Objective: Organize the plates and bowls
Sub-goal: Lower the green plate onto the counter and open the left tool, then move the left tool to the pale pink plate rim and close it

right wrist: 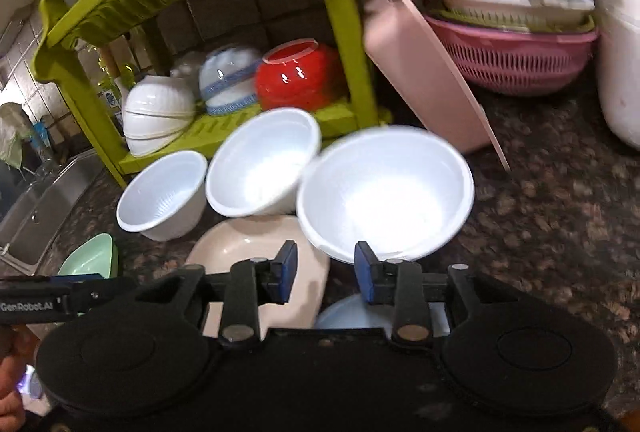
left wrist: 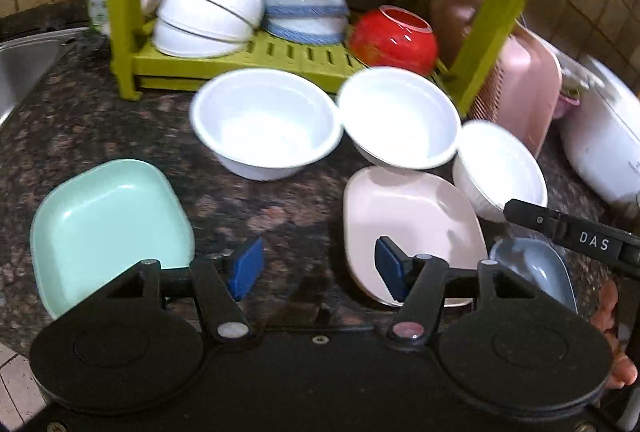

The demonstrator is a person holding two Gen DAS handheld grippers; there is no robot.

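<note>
Two grippers up front, both with jaws apart and nothing between the blue pads. The left gripper [left wrist: 318, 268] hangs over bare granite countertop [left wrist: 280, 208], between the mint plate [left wrist: 108, 228] and the pink plate [left wrist: 404, 224], one pad overlapping the pink plate's near edge. The right gripper [right wrist: 326, 270] sits just short of the nearest white bowl [right wrist: 384, 192], jaws straddling its near rim but not visibly pinching it, which reads as lining up a rim grab. A pale blue dish [right wrist: 352, 312] peeks out under it.

Further back, two more white bowls [left wrist: 266, 122] stand mouth-up beside the first, the middle one tilted against the pink plate. Behind them, the green rack [left wrist: 248, 58] holds upturned bowls: a white stack [left wrist: 208, 16], a blue-banded bowl [left wrist: 306, 8], a red bowl [left wrist: 392, 38]. Upside down to drain, I'd say, and that shelf looks like the loose bowls' destination. A pink board [right wrist: 424, 80] leans by the rack.
</note>
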